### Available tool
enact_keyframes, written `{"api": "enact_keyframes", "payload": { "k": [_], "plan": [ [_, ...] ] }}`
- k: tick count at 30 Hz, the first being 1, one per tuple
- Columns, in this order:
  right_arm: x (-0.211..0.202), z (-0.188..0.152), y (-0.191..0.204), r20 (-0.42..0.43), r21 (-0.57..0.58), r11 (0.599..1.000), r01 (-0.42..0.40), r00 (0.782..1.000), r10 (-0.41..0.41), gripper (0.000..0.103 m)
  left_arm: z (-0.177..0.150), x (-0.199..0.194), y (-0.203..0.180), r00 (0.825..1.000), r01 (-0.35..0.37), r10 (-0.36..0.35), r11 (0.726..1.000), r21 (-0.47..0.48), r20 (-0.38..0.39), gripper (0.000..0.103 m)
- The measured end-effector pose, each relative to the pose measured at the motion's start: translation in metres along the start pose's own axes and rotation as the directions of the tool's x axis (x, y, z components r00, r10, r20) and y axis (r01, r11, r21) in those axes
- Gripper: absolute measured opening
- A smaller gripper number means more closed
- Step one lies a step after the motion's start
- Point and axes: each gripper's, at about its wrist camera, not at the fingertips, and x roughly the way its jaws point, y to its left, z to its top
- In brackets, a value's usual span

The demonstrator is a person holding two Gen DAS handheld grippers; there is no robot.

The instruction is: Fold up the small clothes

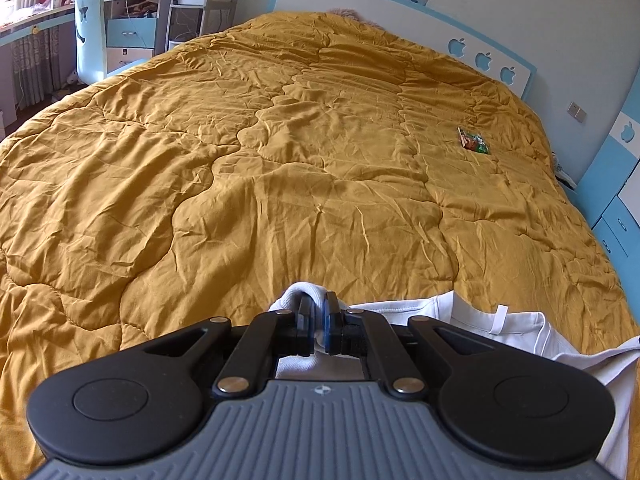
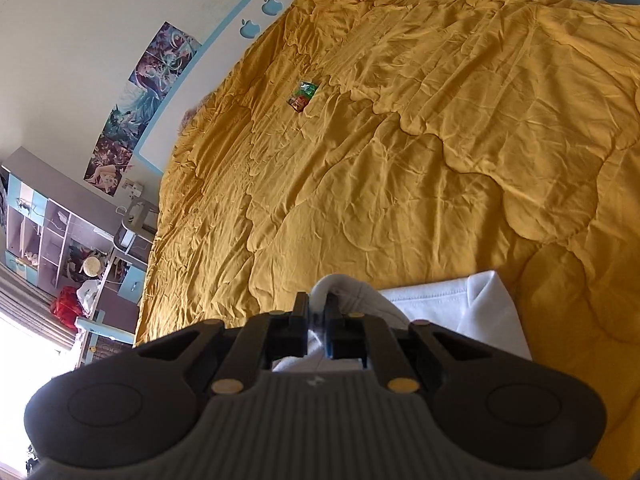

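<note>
L gripper [image 1: 319,320] jaws clamped on white garment [image 1: 516,332] edge, R gripper [image 2: 317,316] jaws clamped on same garment, mustard quilt [image 1: 280,140] on bed

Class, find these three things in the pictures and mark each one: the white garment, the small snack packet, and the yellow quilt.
white garment [image 1: 516,330]: left wrist view, flat part beside the loop tag.
snack packet [image 2: 303,95]: right wrist view, its middle.
yellow quilt [image 1: 280,200]: left wrist view, bare middle.
</note>
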Motion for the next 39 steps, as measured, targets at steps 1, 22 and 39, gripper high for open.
{"api": "enact_keyframes", "payload": {
  "k": [1, 22, 39],
  "plan": [
    [0.007, 0.002, -0.002, -0.002, 0.016, 1.0, 0.016, 1.0, -0.016, 0.002, 0.003, 0.004, 0.0, 1.0, 0.002, -0.002, 1.0, -0.013, -0.008, 0.004],
    [-0.041, -0.047, -0.046, -0.034, -0.076, 0.997, -0.008, 0.999, 0.005, 0.061, -0.037, -0.051, 0.016, 0.989, -0.089, 0.065, 0.979, 0.181, 0.132, 0.06],
    [-0.148, -0.206, -0.158, 0.058, 0.447, 0.87, -0.207, 0.977, 0.203, 0.053, -0.171, -0.12, 0.103, 0.962, 0.217, -0.265, 0.888, -0.405, -0.066, 0.06]
  ]
}}
